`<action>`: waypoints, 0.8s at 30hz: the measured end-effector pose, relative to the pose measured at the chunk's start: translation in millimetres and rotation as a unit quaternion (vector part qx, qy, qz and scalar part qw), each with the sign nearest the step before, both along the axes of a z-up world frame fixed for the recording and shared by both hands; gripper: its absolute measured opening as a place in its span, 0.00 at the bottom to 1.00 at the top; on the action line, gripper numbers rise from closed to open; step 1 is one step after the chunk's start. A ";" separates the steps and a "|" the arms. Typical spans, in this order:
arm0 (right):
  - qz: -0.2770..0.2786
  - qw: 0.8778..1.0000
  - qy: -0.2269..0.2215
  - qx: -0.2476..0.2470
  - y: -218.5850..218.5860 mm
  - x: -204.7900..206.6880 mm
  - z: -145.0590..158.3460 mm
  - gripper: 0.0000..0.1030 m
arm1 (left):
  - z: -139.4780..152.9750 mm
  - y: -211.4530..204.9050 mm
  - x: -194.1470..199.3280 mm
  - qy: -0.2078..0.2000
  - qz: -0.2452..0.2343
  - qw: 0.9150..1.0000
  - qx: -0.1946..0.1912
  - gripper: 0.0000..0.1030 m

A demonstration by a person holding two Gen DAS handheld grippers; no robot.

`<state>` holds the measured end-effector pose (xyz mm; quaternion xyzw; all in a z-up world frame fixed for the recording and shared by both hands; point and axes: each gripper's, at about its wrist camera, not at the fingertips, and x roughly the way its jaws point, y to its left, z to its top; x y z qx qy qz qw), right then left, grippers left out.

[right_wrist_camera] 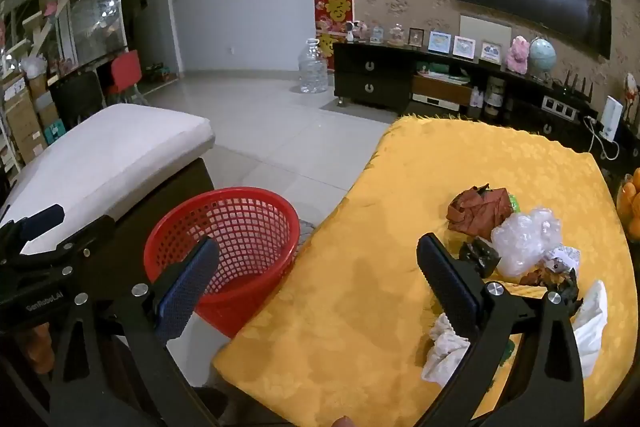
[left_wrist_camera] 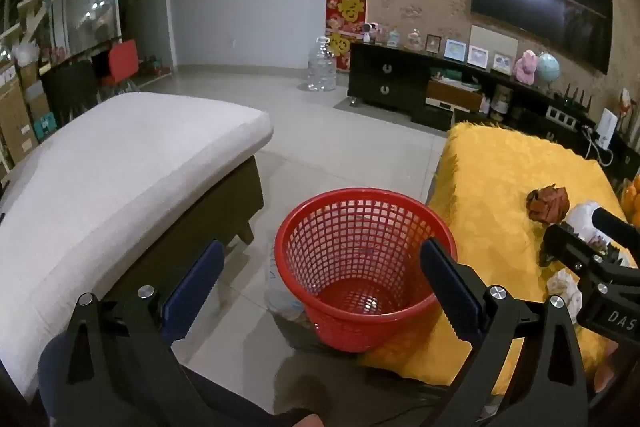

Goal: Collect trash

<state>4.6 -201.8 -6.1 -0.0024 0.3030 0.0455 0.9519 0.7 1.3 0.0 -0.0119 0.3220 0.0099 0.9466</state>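
A red mesh basket stands on the floor beside a table with a yellow cloth. Trash lies on the cloth: a crumpled brown paper, clear bubble wrap, a small black scrap, a white tissue and another white piece. My left gripper is open and empty above the basket. My right gripper is open and empty over the table's near left edge, left of the trash.
A white-cushioned ottoman stands left of the basket. Oranges sit at the table's right edge. A black TV cabinet and a large water bottle stand at the far wall. Tiled floor lies between.
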 end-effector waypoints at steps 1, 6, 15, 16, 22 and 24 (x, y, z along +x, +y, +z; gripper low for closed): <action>0.000 1.000 -0.001 0.002 -0.2 -0.5 0.3 0.94 | 0.2 1.6 0.7 0.000 0.001 1.000 -0.001 0.92; -0.002 1.000 0.001 0.007 2.2 -4.5 -0.3 0.94 | 1.3 -1.7 -1.7 -0.009 -0.004 1.000 0.016 0.92; 0.000 1.000 0.005 0.018 -0.7 -1.7 2.3 0.94 | 4.4 -4.8 -6.6 -0.010 -0.004 1.000 0.018 0.92; 0.000 1.000 0.004 0.019 -4.6 -3.5 0.2 0.94 | 4.7 -6.6 -5.5 -0.009 -0.005 1.000 0.019 0.92; 0.003 1.000 0.005 0.021 -6.6 -5.0 0.3 0.94 | 4.8 -9.4 -3.2 -0.011 -0.006 1.000 0.019 0.92; 0.003 1.000 0.005 0.021 -6.6 -5.1 0.3 0.94 | 6.1 -9.6 -4.2 -0.012 -0.007 1.000 0.019 0.92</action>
